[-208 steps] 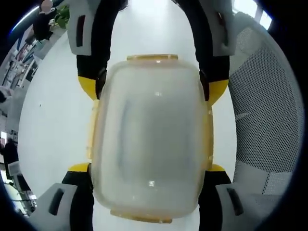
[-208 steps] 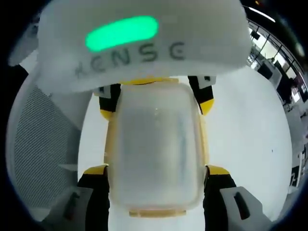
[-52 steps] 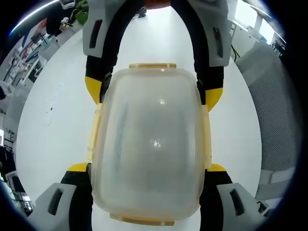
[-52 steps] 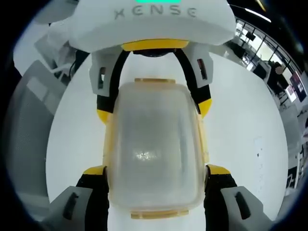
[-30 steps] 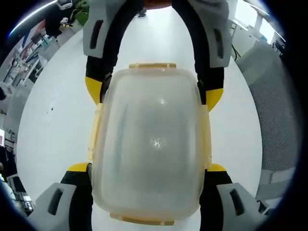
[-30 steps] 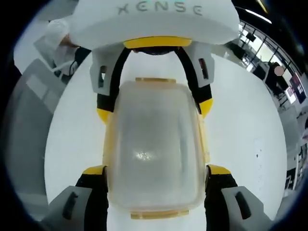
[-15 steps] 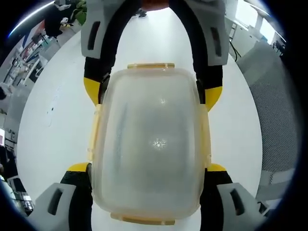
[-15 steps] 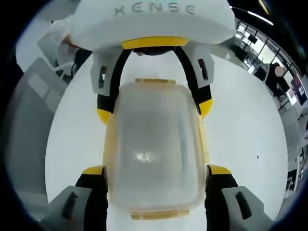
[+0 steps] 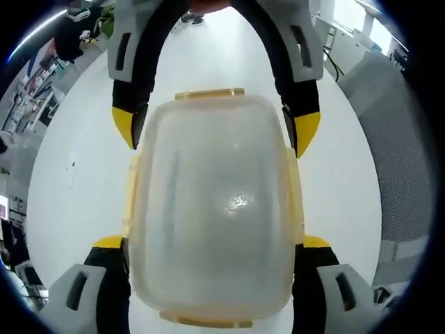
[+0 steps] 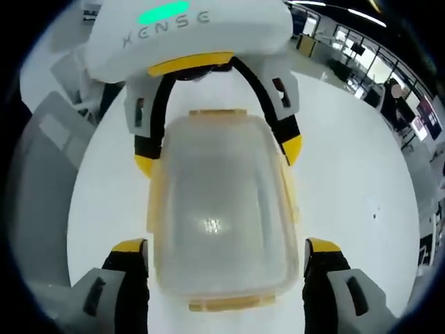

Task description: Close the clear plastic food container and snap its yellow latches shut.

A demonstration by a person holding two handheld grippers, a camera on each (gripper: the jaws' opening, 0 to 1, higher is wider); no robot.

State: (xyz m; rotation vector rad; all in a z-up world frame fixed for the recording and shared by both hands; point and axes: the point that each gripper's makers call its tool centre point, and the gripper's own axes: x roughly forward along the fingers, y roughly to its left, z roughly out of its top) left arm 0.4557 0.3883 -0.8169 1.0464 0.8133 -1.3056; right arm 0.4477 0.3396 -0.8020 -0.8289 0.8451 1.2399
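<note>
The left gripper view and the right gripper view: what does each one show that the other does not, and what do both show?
The left gripper view alone shows a mesh chair back at its right edge. The right gripper view alone shows a white housing with a green light above the far gripper. Both share the container with its lid on, yellow latches along its sides, lying on the white table between the left gripper and the right gripper, whose jaws flank it.
</note>
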